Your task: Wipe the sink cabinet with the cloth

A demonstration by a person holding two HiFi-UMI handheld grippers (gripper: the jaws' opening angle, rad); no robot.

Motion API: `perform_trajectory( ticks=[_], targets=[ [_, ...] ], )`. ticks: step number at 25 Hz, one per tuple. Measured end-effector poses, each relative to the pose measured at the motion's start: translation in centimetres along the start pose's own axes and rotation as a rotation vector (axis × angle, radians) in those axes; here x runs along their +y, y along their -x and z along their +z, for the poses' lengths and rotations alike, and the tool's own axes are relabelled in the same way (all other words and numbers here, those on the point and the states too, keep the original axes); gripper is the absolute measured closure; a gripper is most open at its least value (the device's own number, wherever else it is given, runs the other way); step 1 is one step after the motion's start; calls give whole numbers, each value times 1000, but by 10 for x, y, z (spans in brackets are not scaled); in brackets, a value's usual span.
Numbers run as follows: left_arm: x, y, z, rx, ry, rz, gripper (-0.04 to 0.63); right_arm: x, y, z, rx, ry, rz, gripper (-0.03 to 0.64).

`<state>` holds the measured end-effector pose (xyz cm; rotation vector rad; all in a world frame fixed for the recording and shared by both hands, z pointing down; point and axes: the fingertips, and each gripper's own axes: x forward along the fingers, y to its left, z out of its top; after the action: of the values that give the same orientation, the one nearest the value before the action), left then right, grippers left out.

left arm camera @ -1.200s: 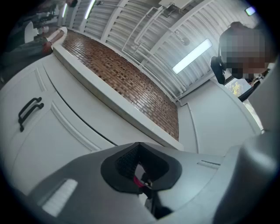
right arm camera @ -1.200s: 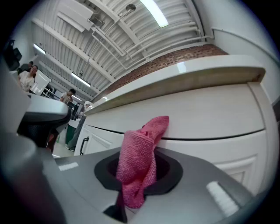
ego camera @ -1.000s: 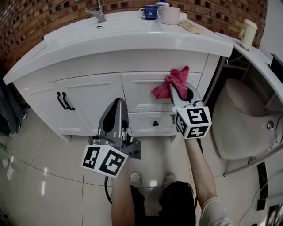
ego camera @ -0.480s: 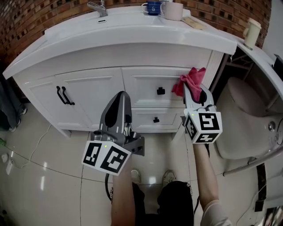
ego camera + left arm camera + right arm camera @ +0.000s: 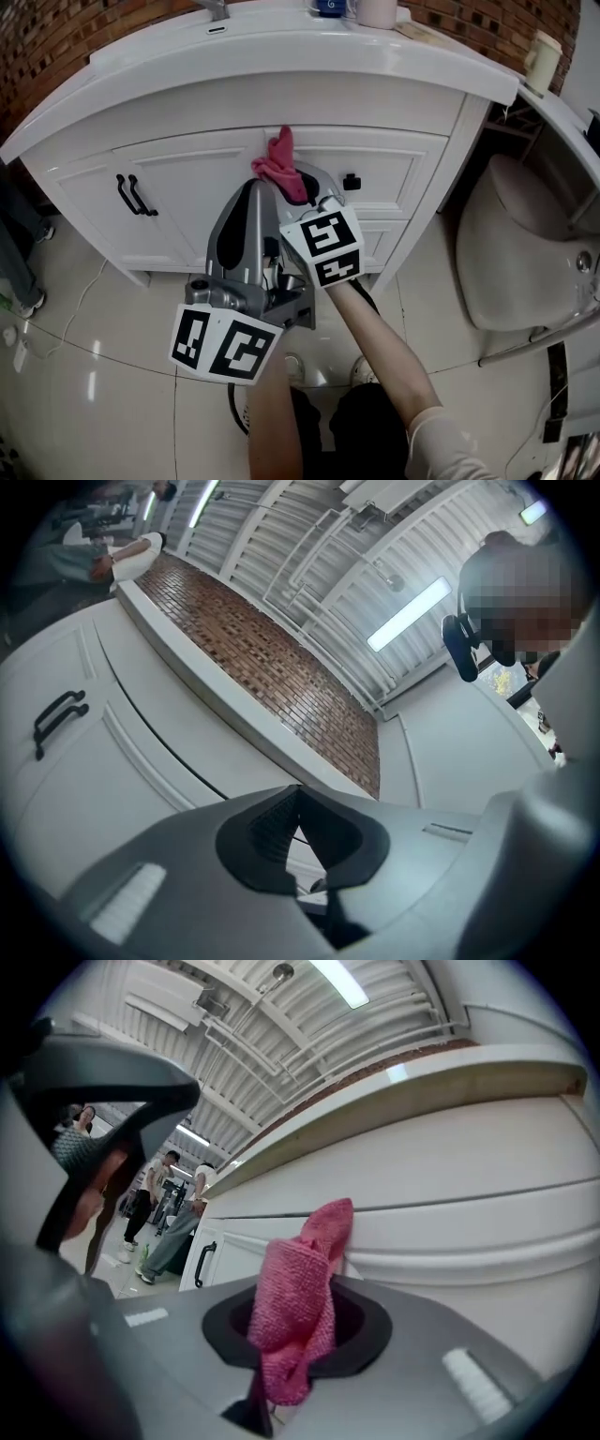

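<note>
The white sink cabinet fills the head view under a white counter. My right gripper is shut on a pink cloth, which presses against the top rail between the left door and the drawer. In the right gripper view the pink cloth sticks out of the right gripper and touches the cabinet front. My left gripper hangs lower, in front of the cabinet doors, shut with nothing in it. The left gripper points up along the cabinet door.
Black door handles sit on the left door and a black knob on the drawer. Cups and a tap stand on the counter. A white toilet is at the right. Tiled floor lies below.
My right gripper has swept the pink cloth leftward along the cabinet's upper front, from the right drawer edge to the middle, crossing over the left gripper. The left gripper has barely moved.
</note>
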<state>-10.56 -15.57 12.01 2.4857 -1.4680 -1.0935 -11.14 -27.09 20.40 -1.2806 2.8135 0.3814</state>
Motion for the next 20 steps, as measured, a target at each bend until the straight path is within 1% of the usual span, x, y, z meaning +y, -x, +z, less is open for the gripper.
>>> perform_trajectory(
  ticks=[3,4,6,8,9,12,13,17,20],
  targets=[
    [5,3,6,-19,27,4,586,-11,9,-4,2,28,-11,557],
    [6,3,7,-20,24,9,586,-21,15,-4,-1,17,-33,558],
    [8,4,8,-16,12,13,586,-49,32,-8,-2,-21,-111,557],
    [7,4,6,-10,9,9,586,-75,50,-17,5,-29,-173,560],
    [6,4,4,-5,11,7,586,-84,59,-20,6,-22,-178,560],
    [-1,1,-6,17,10,-3,586,-97,76,-20,-7,-1,-155,552],
    [-4,0,-10,26,9,-7,586,-102,80,-17,-10,12,-166,552],
    [-8,-4,-19,53,14,-15,586,-139,108,-14,-17,31,-290,554],
    [-8,-5,-16,43,7,-16,586,-171,139,-22,15,104,-376,554]
  ],
)
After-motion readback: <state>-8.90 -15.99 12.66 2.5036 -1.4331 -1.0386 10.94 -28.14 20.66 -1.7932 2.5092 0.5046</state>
